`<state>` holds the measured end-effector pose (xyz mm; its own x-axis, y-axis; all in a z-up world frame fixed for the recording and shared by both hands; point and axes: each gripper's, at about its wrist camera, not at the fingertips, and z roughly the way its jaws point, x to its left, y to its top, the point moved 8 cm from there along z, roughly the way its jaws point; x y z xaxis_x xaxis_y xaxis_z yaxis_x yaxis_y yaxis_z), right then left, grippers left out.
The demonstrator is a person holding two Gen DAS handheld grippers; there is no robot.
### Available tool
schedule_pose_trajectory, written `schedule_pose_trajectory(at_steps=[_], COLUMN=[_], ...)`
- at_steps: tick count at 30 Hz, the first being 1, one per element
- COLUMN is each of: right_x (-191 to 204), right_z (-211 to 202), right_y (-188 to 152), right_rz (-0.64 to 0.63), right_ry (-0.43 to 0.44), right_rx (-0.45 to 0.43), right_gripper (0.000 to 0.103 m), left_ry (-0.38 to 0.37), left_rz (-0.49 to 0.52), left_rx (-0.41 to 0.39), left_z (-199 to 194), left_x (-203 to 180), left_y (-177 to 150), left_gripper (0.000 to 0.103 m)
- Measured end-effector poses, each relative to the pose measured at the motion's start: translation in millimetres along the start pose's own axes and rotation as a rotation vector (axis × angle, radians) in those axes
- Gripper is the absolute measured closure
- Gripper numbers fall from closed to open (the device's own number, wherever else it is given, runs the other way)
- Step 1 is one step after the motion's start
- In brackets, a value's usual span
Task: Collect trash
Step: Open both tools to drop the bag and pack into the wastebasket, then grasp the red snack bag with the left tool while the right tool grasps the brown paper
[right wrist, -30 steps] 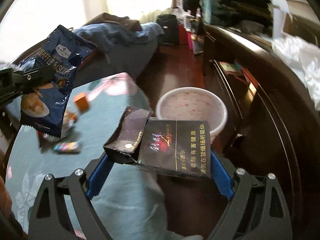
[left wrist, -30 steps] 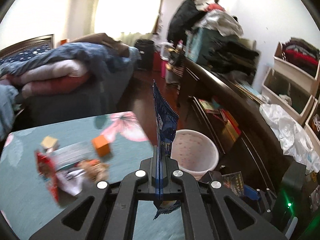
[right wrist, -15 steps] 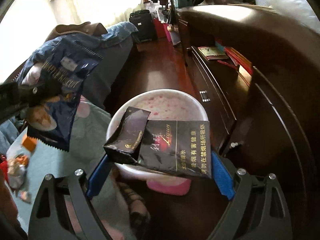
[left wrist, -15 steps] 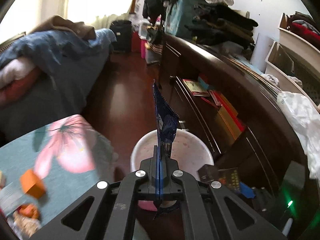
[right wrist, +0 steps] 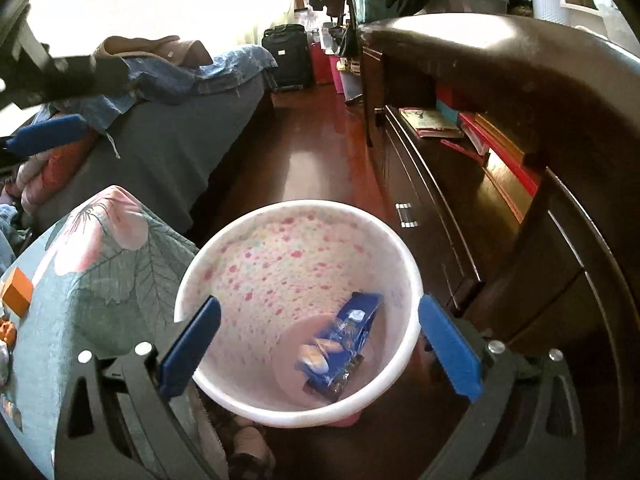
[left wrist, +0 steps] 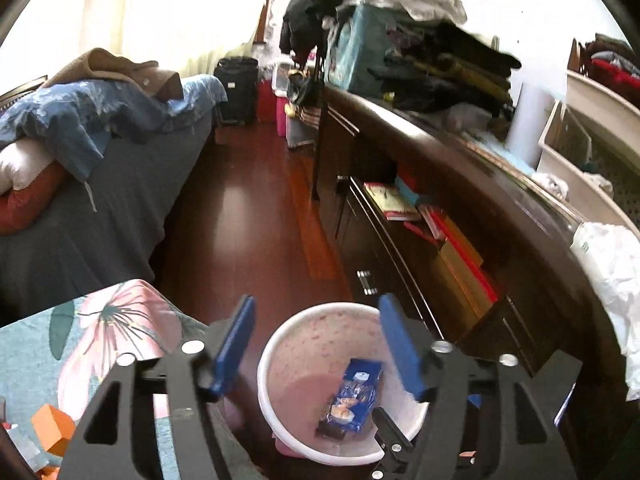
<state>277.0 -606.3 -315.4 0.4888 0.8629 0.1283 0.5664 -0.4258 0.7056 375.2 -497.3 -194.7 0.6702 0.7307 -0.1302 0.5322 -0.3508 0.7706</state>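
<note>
A white bin with pink spots stands on the floor beside the table. A blue snack wrapper lies at its bottom, with a dark box edge under it. My left gripper is open and empty above the bin. My right gripper is open and empty above the bin too. The left gripper's blue pad shows at the left of the right wrist view.
A table with a teal floral cloth lies left of the bin, with an orange block and more wrappers at its edge. A dark wooden dresser runs along the right. A bed stands at the left.
Both grippers have opened over the bin. The blue wrapper has dropped from the left one into the bin, and the dark cigarette box has left the right one.
</note>
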Motion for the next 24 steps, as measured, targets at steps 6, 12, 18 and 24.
schedule_pose_trajectory(at_steps=[6, 12, 18, 24], right_x=[8, 28, 59, 112], right_z=[-17, -53, -97, -140], right_y=[-12, -26, -45, -62], right_rz=[-0.001, -0.037, -0.078, -0.171], right_ry=[0.005, -0.011, 0.024, 0.095], right_rx=[0.020, 0.033, 0.048, 0.033], right_gripper=[0.004, 0.004, 0.004, 0.004], left_ry=[0.043, 0.130, 0.257, 0.541], left_rz=[-0.002, -0.011, -0.085, -0.185], left_rx=[-0.040, -0.067, -0.075, -0.072], left_z=[-36, -89, -149, -202], left_x=[8, 27, 75, 150], left_y=[-6, -29, -63, -98], left_gripper=[0.027, 0.017, 0.010, 0.005])
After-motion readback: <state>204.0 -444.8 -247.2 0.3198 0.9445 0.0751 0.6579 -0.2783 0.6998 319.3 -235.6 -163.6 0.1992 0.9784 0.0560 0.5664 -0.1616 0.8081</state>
